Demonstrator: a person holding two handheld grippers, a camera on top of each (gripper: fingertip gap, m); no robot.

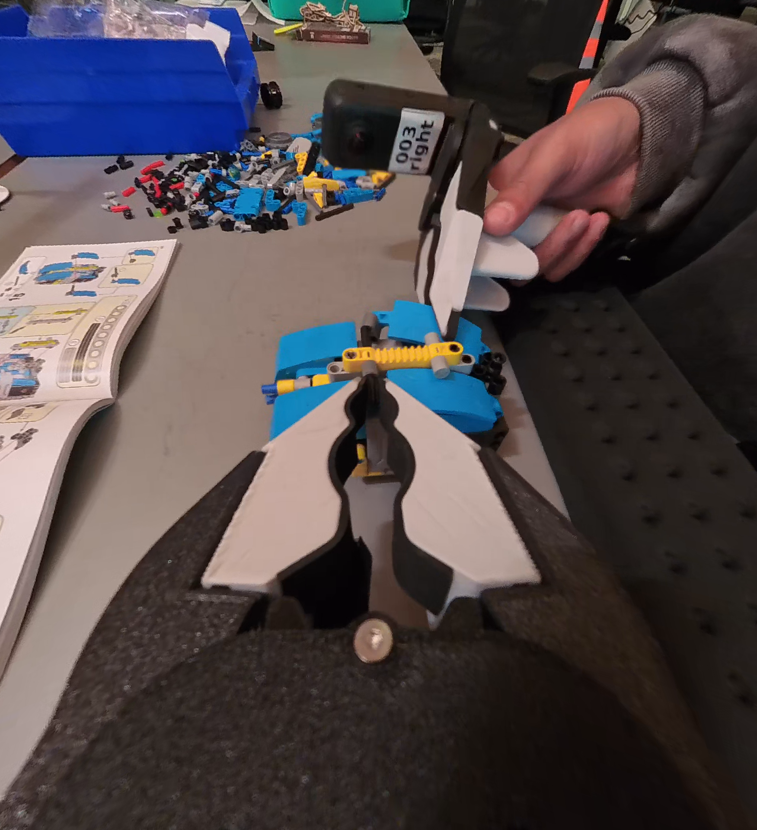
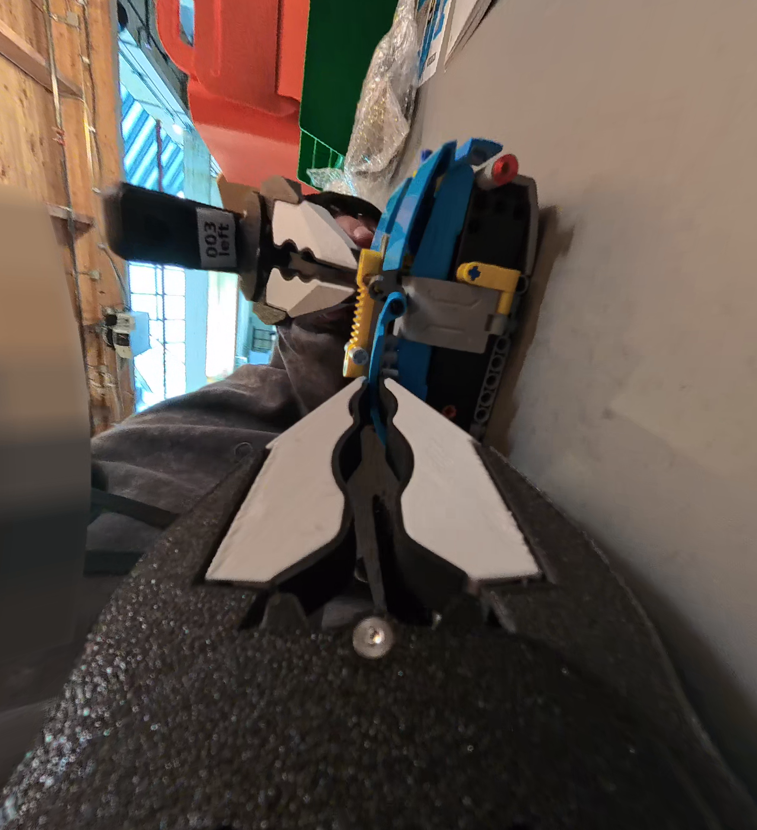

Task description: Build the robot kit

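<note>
Model of blue bricks on the worktop: left hand-held gripper clenched on its grey axle, right hand-held gripper clenched on its blue curved piece.

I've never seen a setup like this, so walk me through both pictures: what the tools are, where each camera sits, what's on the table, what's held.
No robot here: a person holds a hand-held gripper in each hand, and each carries a camera looking along its two white fingers.

Left wrist view: the left gripper is shut on a dark grey bar of a blue and yellow brick model on the grey table. The right gripper, held by a hand, comes down onto the model's far side.

Right wrist view, turned sideways: the right gripper is shut on the model's thin blue curved piece.

Also on the table: an open instruction booklet, a pile of loose bricks and a blue bin.
</note>
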